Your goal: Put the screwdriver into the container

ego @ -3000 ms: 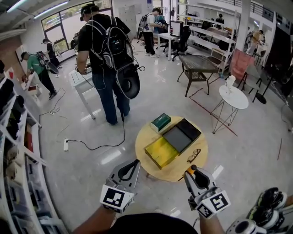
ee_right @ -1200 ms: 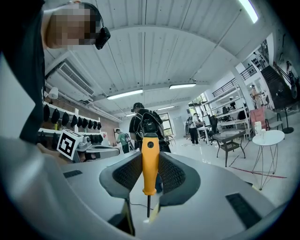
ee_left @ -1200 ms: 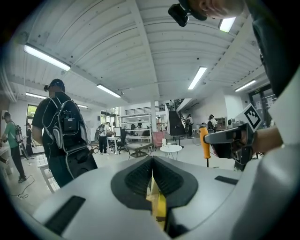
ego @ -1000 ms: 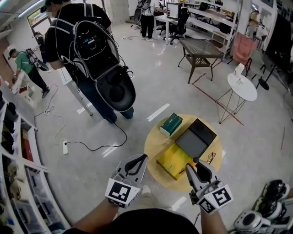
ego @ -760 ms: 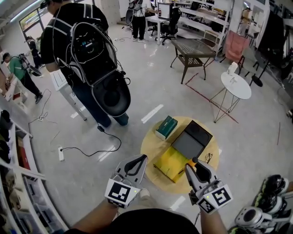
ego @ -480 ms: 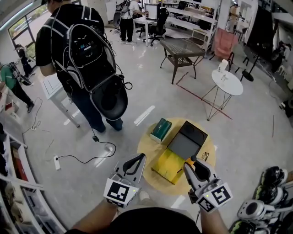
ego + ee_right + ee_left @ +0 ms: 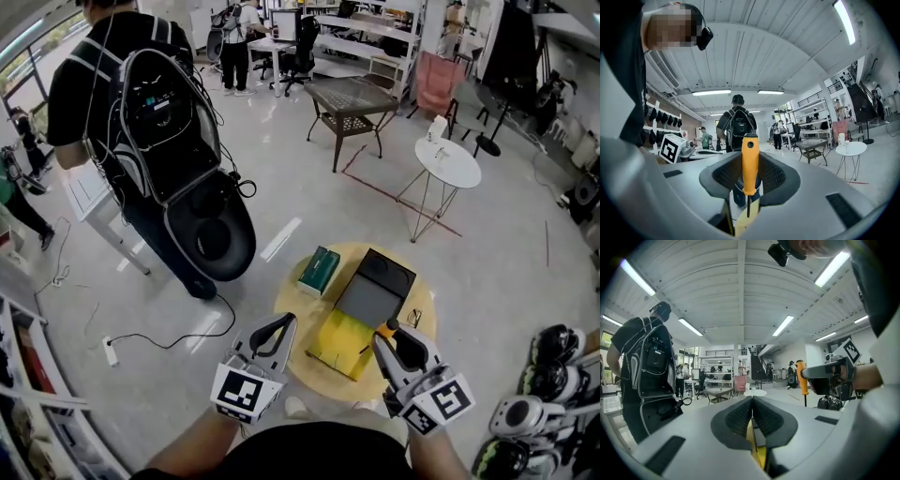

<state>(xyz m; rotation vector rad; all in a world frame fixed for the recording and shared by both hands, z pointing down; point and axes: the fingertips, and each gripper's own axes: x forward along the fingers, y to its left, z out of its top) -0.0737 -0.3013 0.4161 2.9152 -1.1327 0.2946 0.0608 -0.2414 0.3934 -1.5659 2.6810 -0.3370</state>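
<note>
My right gripper (image 7: pixel 394 330) is shut on a screwdriver (image 7: pixel 391 326) with an orange handle. In the right gripper view the handle (image 7: pixel 750 161) stands upright between the jaws of this gripper (image 7: pixel 751 174), the thin shaft (image 7: pixel 748 206) pointing down. The open yellow container (image 7: pixel 339 345) lies on the near side of a round wooden table (image 7: pixel 309 305), just ahead of and between both grippers. My left gripper (image 7: pixel 284 322) hangs over the table's near left edge, shut and empty. In the left gripper view its jaws (image 7: pixel 752 401) touch, and the screwdriver (image 7: pixel 802 377) shows at the right.
On the table also lie a black and grey case (image 7: pixel 377 284), a green box (image 7: pixel 319 270) and a pair of glasses (image 7: pixel 413 319). A person with a black backpack (image 7: pixel 159 112) stands at the left, by a cable (image 7: pixel 178 333) on the floor. A small white table (image 7: pixel 447 161) stands further off.
The view has drawn nearer to the round table, so the yellow container now lies right ahead of the grippers. Both grippers keep their pose, the right one still holding the screwdriver.
</note>
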